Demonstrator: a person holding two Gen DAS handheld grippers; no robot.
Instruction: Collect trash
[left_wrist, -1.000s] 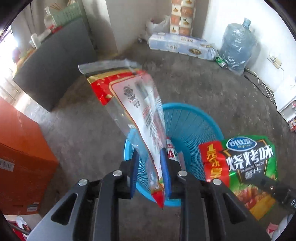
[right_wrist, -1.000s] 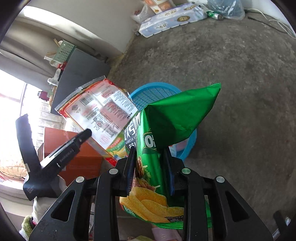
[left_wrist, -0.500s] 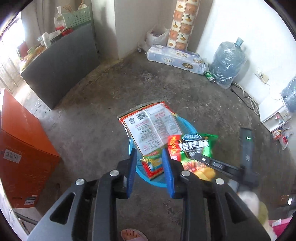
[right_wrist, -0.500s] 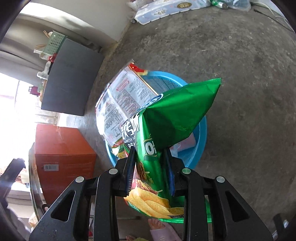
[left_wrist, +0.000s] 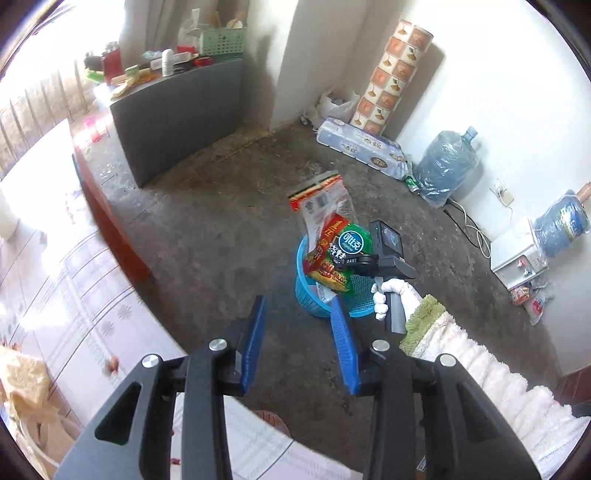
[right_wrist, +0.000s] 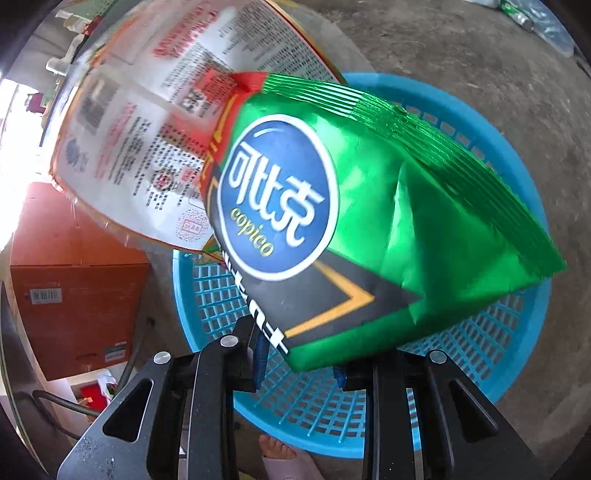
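- Pointing up and away from the right gripper (right_wrist: 299, 369), the green chip bag (right_wrist: 369, 206) stands with its long side up over the blue basket (right_wrist: 491, 354).
- Shiny and crinkled, it has a blue round logo.
- Right jaws are closing on it.
- Left gripper (left_wrist: 297, 343) jaws are opening, nothing between them.
- A red-and-white wrapper (left_wrist: 325, 206) sticks up from the basket.

Legible text, both views:

- Green chip bag (right_wrist: 369, 206), right wrist view: blue oval logo with white Chinese characters 可比克; "copico" in yellow beneath. Black band below carries white characters, cut off at the bag's edge, unreadable
- Same bag, left wrist view: the oval logo shows again, with 烤 partly readable under it; yellow characters on its red strip too small
- Red-and-white wrapper (right_wrist: 155, 122): dense small print, barcode and QR code, blurred, not readable
- Orange carton (right_wrist: 74, 288): white barcode label, digits illegible
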